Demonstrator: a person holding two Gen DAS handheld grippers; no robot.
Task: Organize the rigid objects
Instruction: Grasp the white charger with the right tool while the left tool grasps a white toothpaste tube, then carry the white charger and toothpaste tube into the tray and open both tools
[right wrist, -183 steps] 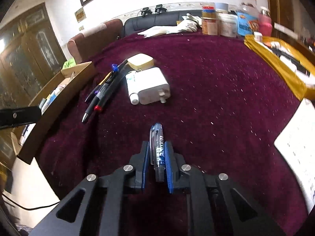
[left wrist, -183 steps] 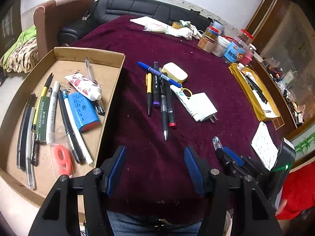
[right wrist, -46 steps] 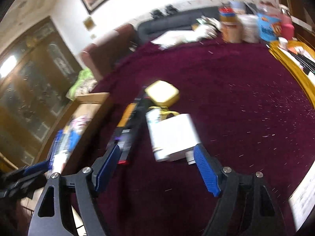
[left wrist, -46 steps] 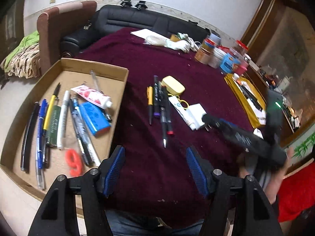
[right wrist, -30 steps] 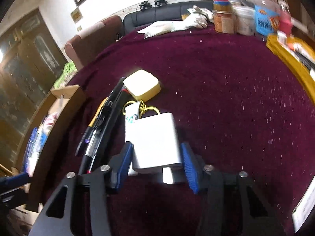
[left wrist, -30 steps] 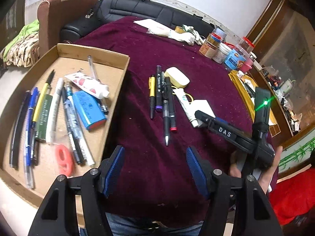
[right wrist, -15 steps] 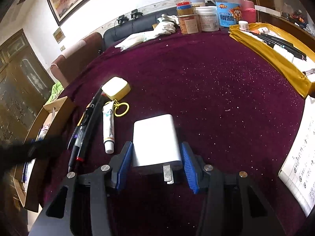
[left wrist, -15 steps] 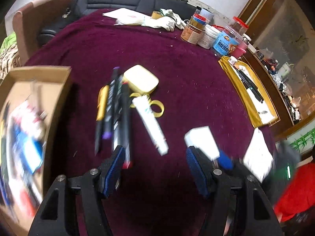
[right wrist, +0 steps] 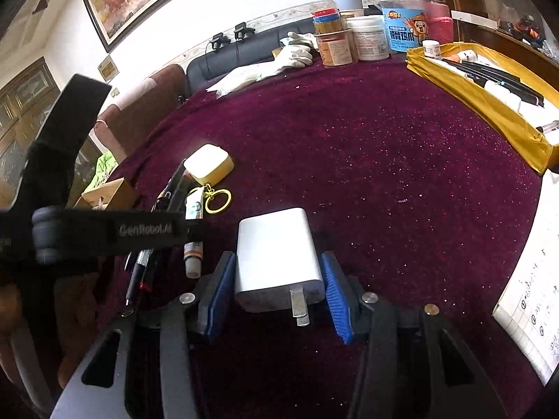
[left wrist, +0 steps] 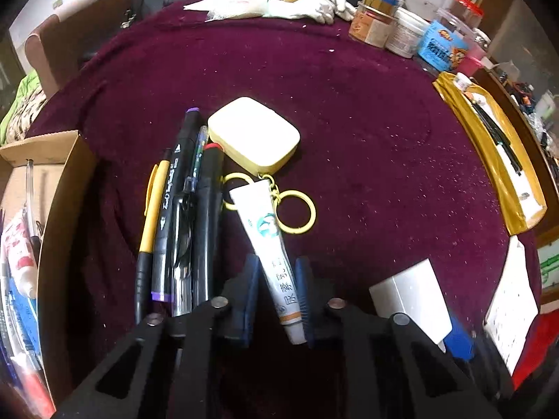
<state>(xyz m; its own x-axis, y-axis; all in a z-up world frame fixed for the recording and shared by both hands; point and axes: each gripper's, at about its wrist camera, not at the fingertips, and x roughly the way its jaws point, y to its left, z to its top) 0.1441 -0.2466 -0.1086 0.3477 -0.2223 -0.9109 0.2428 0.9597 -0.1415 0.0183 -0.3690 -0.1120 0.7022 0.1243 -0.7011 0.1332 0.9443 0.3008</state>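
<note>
The left gripper [left wrist: 276, 300] is closing, its jaws straddling the cap end of the tube [left wrist: 270, 244]; the right gripper [right wrist: 277, 296] pinches the charger [right wrist: 277, 255] by its flat sides. The tube looks light and soft, best gripped near its stiffer cap; the charger is rigid and smooth. Only the left view shows the box [left wrist: 52, 216] beyond the pens [left wrist: 181, 216], left of the fingers.
</note>
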